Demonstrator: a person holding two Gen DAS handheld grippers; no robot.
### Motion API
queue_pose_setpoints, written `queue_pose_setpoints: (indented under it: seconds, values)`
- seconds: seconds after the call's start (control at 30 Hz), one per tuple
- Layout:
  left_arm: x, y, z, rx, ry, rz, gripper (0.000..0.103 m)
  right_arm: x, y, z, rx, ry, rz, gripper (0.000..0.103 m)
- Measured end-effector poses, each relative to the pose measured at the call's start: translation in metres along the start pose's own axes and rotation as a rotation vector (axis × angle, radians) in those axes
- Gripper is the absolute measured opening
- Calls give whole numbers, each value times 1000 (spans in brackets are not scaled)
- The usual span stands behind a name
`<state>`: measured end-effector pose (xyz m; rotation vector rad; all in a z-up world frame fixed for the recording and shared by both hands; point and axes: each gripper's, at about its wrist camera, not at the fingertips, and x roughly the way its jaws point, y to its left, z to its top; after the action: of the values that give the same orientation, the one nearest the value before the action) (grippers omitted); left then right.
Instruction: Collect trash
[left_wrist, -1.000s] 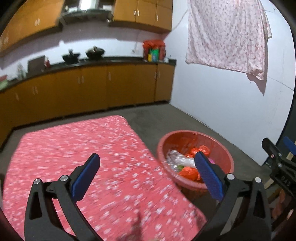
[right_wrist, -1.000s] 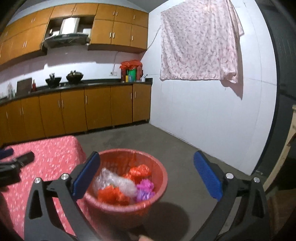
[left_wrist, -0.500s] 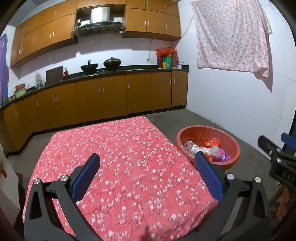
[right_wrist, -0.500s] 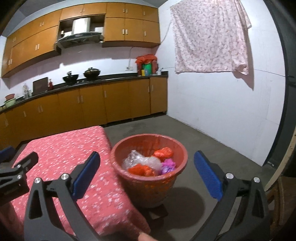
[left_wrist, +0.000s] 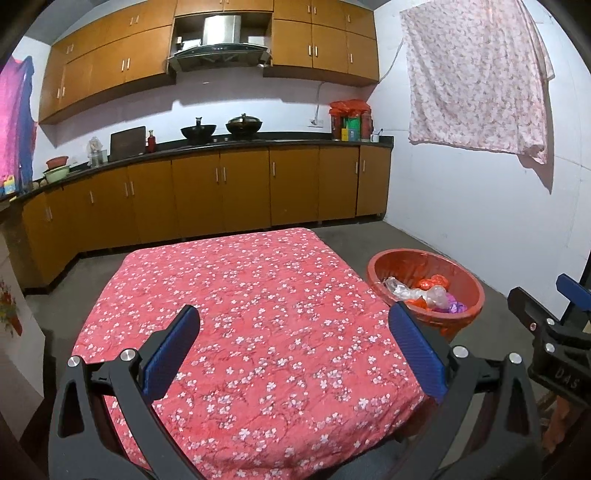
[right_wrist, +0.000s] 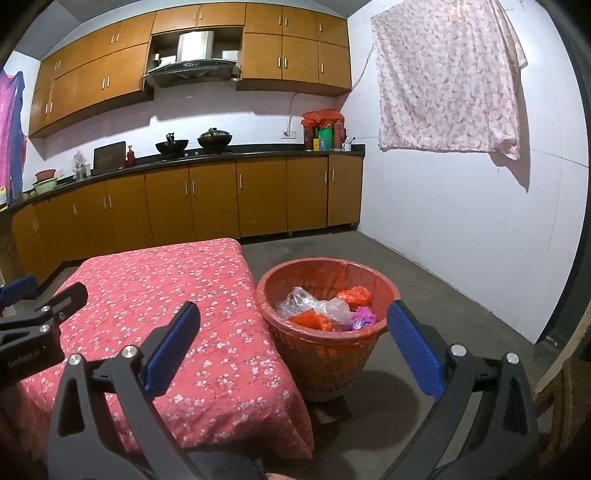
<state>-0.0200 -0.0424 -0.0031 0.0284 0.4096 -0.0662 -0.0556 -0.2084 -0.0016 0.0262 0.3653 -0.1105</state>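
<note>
A red plastic basket (right_wrist: 325, 347) stands on the floor right of the table; it also shows in the left wrist view (left_wrist: 380, 269). Inside lie crumpled trash pieces (right_wrist: 325, 308): clear plastic, orange-red bags and a purple bit, also seen in the left wrist view (left_wrist: 424, 293). The table under a red flowered cloth (left_wrist: 258, 314) carries no trash that I can see. My left gripper (left_wrist: 295, 350) is open and empty above the table's near edge. My right gripper (right_wrist: 295, 347) is open and empty, near the basket's front left.
Brown kitchen cabinets and a dark counter (left_wrist: 221, 184) run along the back wall. A pink flowered sheet (left_wrist: 476, 74) hangs on the white right wall. Grey concrete floor (right_wrist: 424, 280) surrounds the basket. A wooden chair edge (right_wrist: 561, 373) is at the right.
Both grippers have pulled back and up from the basket. The view now takes in the whole table and kitchen. Both stayed open and empty.
</note>
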Motion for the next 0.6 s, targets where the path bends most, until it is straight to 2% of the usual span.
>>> queue_pose_setpoints:
  seconds: [0.6]
  values:
    - [-12, 10, -10, -52, 21, -14, 101, -9, -6, -10, 31, 25, -3, 99]
